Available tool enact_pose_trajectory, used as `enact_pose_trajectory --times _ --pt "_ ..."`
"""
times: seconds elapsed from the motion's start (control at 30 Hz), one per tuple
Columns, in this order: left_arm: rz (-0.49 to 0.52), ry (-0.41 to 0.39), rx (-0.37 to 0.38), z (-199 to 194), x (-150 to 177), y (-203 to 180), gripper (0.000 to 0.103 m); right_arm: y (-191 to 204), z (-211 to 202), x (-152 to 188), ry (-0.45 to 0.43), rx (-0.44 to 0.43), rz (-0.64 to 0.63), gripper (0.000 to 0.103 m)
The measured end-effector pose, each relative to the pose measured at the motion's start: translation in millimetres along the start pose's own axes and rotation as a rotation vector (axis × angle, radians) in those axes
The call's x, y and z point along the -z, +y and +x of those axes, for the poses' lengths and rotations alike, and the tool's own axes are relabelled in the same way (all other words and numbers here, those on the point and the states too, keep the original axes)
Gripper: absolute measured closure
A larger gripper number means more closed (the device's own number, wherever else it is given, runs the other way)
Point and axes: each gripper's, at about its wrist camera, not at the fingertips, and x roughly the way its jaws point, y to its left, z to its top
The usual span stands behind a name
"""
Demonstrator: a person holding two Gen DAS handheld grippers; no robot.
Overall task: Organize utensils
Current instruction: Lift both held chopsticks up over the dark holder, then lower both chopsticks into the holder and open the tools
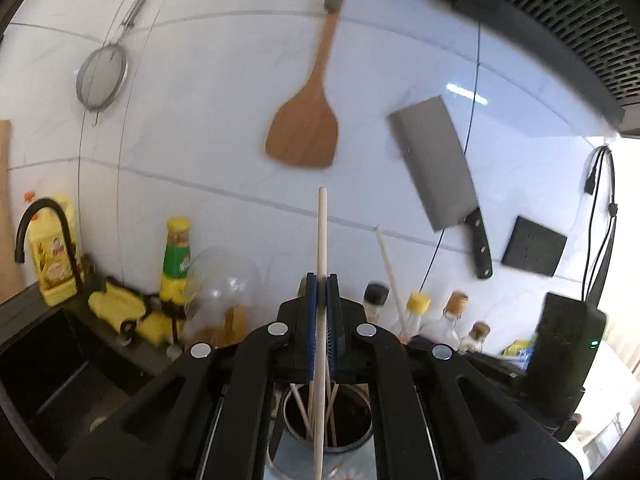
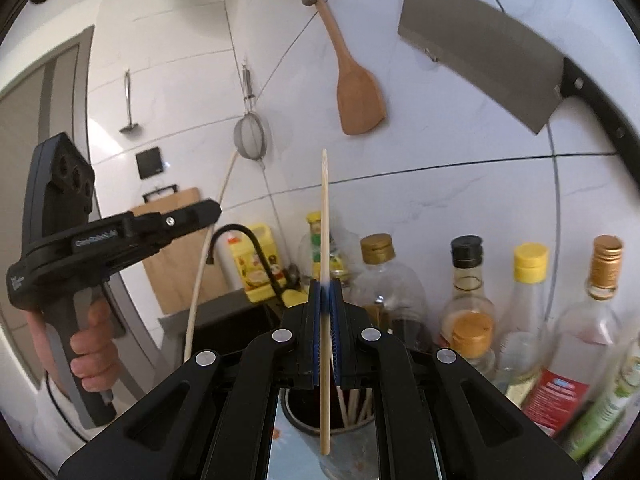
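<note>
Each gripper was clamped on a single chopstick: the left gripper [image 1: 322,288] held one chopstick [image 1: 321,240], and the right gripper [image 2: 327,292] another chopstick [image 2: 325,216]. Both sticks were held above the holder cup [image 2: 296,420], in which further chopsticks [image 2: 354,404] stood. Each held stick ran along its gripper's line, its long axis steeply upright in view, one end towards the tiled wall and the other over the cup's mouth. For the step to be done well, each stick would best be tipped upright, its lower end centred over the opening, then lowered before release.
</note>
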Motion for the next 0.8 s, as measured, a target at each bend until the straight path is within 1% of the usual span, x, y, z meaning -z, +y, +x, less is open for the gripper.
enact_pose_trajectory --times 0.13,0.2,0.27,0.3,0.33,0.4,0.47,0.63,0.7,0.8 --pt "0.020 -0.041 0.041 7.2 0.6 1.9 0.098 -12.1 14.1 -0.3 -0.035 -0.048 0.023 0.098" --pt "0.044 -0.058 0.015 17.0 4.6 1.5 0.098 -14.9 18.9 0.0 -0.050 -0.056 0.019 0.098" --pt "0.078 -0.046 0.014 30.0 10.9 0.5 0.098 -17.9 27.7 1.7 -0.060 -0.076 0.013 0.098" --pt "0.078 -0.043 0.024 34.8 14.0 1.5 0.098 -19.0 31.3 3.2 -0.062 -0.082 0.006 0.098" --pt "0.073 -0.032 0.053 42.2 17.6 3.5 0.098 -20.5 34.5 4.9 -0.061 -0.087 0.002 0.098" --pt "0.060 -0.030 0.074 51.6 23.6 7.5 0.098 -23.5 42.5 9.2 -0.058 -0.092 -0.003 0.098" --pt "0.047 -0.026 0.110 60.5 29.6 12.8 0.098 -26.9 47.3 13.9 -0.052 -0.091 -0.003 0.098" --pt "-0.002 -0.006 0.141 75.7 42.8 27.4 0.098 -34.8 63.0 25.1 -0.025 -0.096 0.012 0.098" --pt "-0.018 -0.002 0.137 80.0 49.2 32.0 0.098 -36.9 69.0 31.1 -0.008 -0.099 0.020 0.098" --pt "-0.050 0.009 0.156 84.6 55.0 37.7 0.098 -37.0 75.4 39.0 0.016 -0.095 0.021 0.098"
